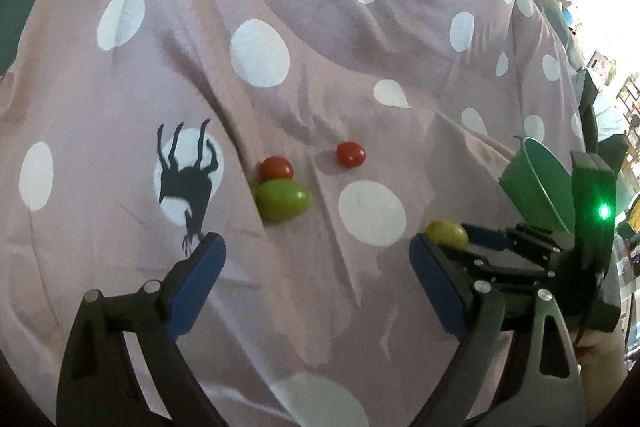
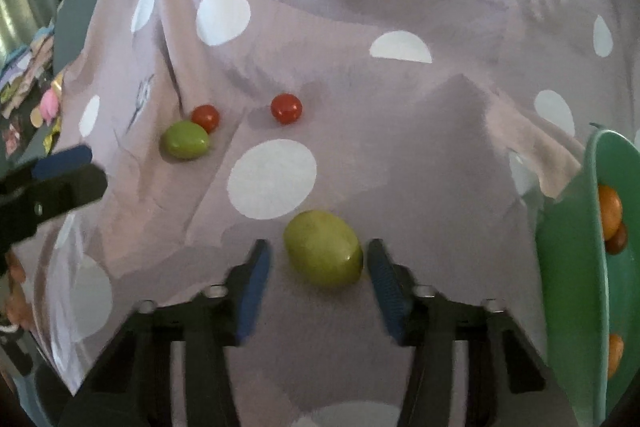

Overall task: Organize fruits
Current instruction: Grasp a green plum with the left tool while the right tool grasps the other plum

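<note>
Polka-dotted mauve bedding [image 2: 360, 131], rumpled into folds and printed with white circles and dark animal shapes, covers the bed that carries everything; shelves and pictures show at the far right of the left wrist view.

Judging by the layout, the step in hand is picking up one fruit to put with the others in the bowl. The right gripper [image 2: 318, 267] points steeply down with its jaws either side of a yellow-green fruit [image 2: 323, 254] lying on the bedding. Its right pad sits at the fruit's skin, while a gap shows on the left side, so the jaws are part-spread and not yet pinching it. The next move calls for closing squarely on the fruit's middle, since it looks smooth and egg-shaped and could squirt out sideways, then lifting it across to the bowl at the right.

The left gripper [image 1: 316, 267] hovers with jaws spread wide and nothing between them, aimed toward a green fruit [image 1: 283, 199] that touches a red tomato [image 1: 276, 167]; a second red tomato [image 1: 350, 154] lies apart, a little to their right.

A green bowl [image 2: 568, 267] sits tilted at the bedding's right edge. Inside it, orange fruits [image 2: 609, 210] rest against the wall, with a darker one just beneath and another lower down; the rest of its inside is cut off from view.
</note>
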### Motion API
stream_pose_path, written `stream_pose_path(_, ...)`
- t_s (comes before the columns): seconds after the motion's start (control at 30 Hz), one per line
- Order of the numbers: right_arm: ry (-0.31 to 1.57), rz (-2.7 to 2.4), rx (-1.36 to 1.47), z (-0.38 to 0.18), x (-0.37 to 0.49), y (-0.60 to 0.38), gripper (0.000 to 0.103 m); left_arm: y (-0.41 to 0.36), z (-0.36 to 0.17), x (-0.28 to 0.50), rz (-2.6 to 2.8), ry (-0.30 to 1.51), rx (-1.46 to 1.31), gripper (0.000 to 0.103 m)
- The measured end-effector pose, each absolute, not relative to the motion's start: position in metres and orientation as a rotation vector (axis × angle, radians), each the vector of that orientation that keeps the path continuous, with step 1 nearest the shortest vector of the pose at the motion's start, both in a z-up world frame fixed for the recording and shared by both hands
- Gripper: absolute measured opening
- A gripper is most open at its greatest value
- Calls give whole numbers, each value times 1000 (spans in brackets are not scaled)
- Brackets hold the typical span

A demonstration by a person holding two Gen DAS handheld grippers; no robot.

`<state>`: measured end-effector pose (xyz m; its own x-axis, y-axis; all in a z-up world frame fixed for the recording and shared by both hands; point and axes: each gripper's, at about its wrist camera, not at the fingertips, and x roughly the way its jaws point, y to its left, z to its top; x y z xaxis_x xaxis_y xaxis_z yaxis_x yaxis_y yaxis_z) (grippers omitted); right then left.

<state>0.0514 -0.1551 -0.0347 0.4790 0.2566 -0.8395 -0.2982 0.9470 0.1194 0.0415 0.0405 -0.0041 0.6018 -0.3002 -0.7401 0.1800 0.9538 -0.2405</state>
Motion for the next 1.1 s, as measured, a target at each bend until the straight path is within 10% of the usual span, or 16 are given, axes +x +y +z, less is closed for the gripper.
stream_pose_path(0.57, 955, 407, 125, -25, 38, -182, 40, 7, -39, 104, -178, 969, -5, 77)
stream_pose_path(1.1, 934, 418, 170, -25, 35, -189, 40, 3, -56, 110, -162, 1009, 159, 43)
